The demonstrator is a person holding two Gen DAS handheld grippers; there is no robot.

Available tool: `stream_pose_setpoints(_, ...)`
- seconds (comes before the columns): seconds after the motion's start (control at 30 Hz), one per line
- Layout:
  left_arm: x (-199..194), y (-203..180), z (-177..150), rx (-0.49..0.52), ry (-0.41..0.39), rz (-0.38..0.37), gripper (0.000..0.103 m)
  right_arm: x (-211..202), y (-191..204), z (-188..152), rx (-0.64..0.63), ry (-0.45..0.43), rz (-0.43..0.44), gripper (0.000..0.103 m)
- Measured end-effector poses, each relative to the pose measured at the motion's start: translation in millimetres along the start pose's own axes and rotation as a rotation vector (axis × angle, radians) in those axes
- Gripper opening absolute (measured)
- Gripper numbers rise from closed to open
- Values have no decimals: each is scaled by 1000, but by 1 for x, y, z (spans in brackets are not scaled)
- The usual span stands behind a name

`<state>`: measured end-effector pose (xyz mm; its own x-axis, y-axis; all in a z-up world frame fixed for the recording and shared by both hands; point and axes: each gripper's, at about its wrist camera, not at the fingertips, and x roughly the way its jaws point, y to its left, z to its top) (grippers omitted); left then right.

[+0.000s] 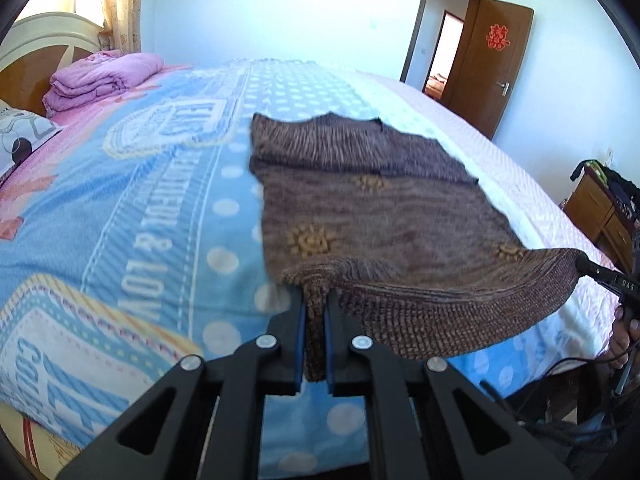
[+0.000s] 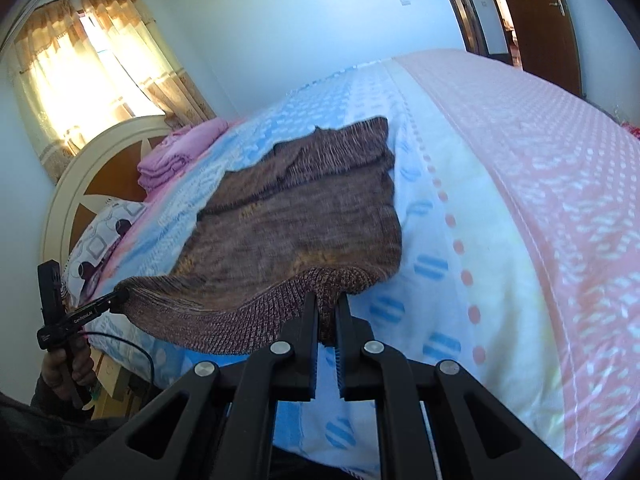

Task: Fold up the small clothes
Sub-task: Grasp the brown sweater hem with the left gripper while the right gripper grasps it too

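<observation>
Left wrist view — hem lifted off the bed (image 1: 120,184).
Left gripper (image 1: 316,312) and right gripper (image 1: 580,266) each pinched a near corner of the sweater (image 1: 360,184) — fold barely begun.

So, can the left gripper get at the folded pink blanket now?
Probably not: the left gripper is shut on the brown sweater's hem, and the blanket lies far off by the headboard.

The brown knitted sweater (image 1: 360,200) is motion-blurred in both views, its yellow motifs smeared. Its near hem corners vanish between each tool's pads. The pillow (image 1: 18,136) is cut by the left edge; the dresser's (image 1: 600,208) clutter is unreadable.
</observation>
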<state>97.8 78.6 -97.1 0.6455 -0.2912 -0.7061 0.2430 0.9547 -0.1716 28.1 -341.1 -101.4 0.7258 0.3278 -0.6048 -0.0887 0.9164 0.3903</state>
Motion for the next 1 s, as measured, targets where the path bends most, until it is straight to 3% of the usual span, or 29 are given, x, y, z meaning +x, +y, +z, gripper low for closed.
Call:
stream_pose_setpoints(0.5, 5, 4, 60, -22, -115, -4, 8, -2, 17, 69, -49, -130, 2, 6)
stream_pose_setpoints(1.0, 45, 10, 146, -38, -200, 37, 8, 44, 24, 174, -81, -214, -13, 6)
